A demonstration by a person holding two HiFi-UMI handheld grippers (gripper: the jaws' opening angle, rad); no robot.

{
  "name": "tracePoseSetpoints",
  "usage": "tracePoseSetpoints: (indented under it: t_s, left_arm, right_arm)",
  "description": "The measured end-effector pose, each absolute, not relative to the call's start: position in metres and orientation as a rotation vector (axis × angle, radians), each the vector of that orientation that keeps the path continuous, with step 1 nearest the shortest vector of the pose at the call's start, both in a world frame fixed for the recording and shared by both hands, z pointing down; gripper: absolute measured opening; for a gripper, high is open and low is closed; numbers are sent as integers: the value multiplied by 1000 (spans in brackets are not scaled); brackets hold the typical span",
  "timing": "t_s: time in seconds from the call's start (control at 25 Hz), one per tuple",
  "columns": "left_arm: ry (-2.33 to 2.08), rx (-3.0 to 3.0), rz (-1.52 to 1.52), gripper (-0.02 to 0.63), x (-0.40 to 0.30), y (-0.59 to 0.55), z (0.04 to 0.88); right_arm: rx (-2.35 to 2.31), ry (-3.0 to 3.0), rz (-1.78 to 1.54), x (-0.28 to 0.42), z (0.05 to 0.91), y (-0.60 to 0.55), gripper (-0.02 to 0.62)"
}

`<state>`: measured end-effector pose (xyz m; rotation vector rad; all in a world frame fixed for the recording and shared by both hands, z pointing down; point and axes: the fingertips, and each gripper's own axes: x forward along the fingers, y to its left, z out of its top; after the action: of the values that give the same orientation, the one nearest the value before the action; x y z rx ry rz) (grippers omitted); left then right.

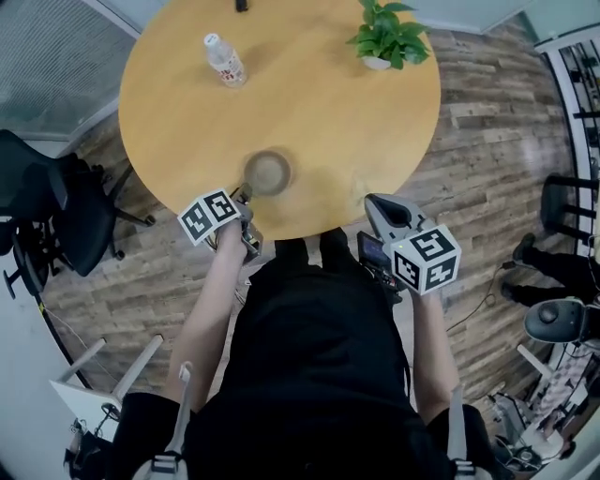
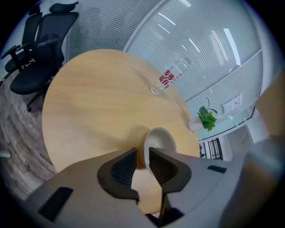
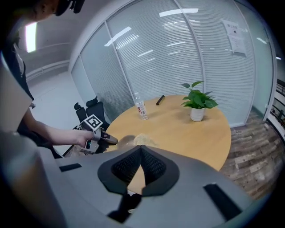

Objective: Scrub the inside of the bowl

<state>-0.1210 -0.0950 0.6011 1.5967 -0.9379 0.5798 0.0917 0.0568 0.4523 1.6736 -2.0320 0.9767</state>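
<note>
A pale bowl (image 1: 267,172) stands on the round wooden table (image 1: 309,103) near its front edge. My left gripper (image 1: 246,196) is at the bowl's near left rim. In the left gripper view the bowl (image 2: 161,140) lies just past the gripper (image 2: 143,156); the jaws stand apart with the rim in the gap, and the pads do not press on it. My right gripper (image 1: 372,200) hovers over the table's front edge, right of the bowl. Its tips (image 3: 141,150) meet. A tan, rough patch (image 3: 143,139) shows just above them beside the bowl (image 3: 120,141); I cannot tell whether it is held.
A plastic water bottle (image 1: 225,60) stands at the table's far left and a potted plant (image 1: 388,37) at the far right. Black office chairs (image 1: 56,206) stand left of the table. A small dark object (image 1: 242,5) lies at the far edge.
</note>
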Motion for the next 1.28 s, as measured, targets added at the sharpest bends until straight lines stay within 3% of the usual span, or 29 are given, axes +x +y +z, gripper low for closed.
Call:
tracePoseSetpoints:
  t_s: [0.44,0.64,1.28]
  left_arm:
    - [-1131,1526,405,86,-153,-51,565]
    - [-1205,1501,336,37,-158,-28,552]
    - [-1243,1530,286,14,-157,40,528]
  right_arm:
    - [1228,-2109,716,95,508,14,18]
    - [1091,-2091,577,96,535,-4,18]
    - [846,-2075,527,62,590,-10,18]
